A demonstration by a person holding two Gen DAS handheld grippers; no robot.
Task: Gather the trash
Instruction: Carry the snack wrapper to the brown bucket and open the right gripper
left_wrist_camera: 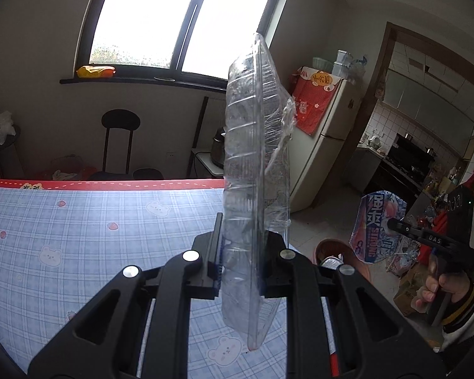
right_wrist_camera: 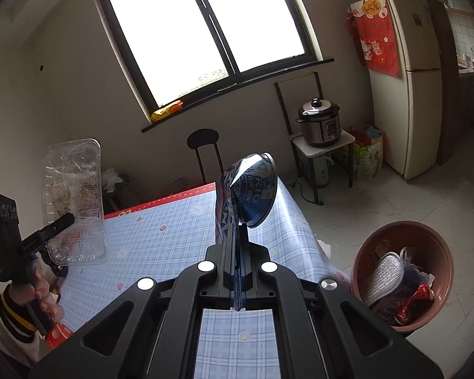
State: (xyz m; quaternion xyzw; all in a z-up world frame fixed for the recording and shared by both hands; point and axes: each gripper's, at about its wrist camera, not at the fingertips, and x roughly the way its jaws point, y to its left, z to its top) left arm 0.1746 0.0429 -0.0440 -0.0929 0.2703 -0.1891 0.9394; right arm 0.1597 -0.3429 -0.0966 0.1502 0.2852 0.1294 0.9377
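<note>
Both pieces of trash are off the tabletop (right_wrist_camera: 161, 246) and in the air, so the carry-to-bin step looks to be in hand. The left claw (left_wrist_camera: 241, 271) is clenched on a clear tray (left_wrist_camera: 256, 164), held on edge above the tabletop. The right claw (right_wrist_camera: 236, 252) grips a blue wrapper (right_wrist_camera: 246, 189) by its flattened end, near the tabletop's right edge.

Next, each should probably swing right and down over the bin (right_wrist_camera: 404, 271) on the floor, then let go.

The right wrist view shows the bin's inside, already part filled with wrappers; the left wrist view catches only its rim (left_wrist_camera: 328, 246) beside the tabletop's edge.
</note>
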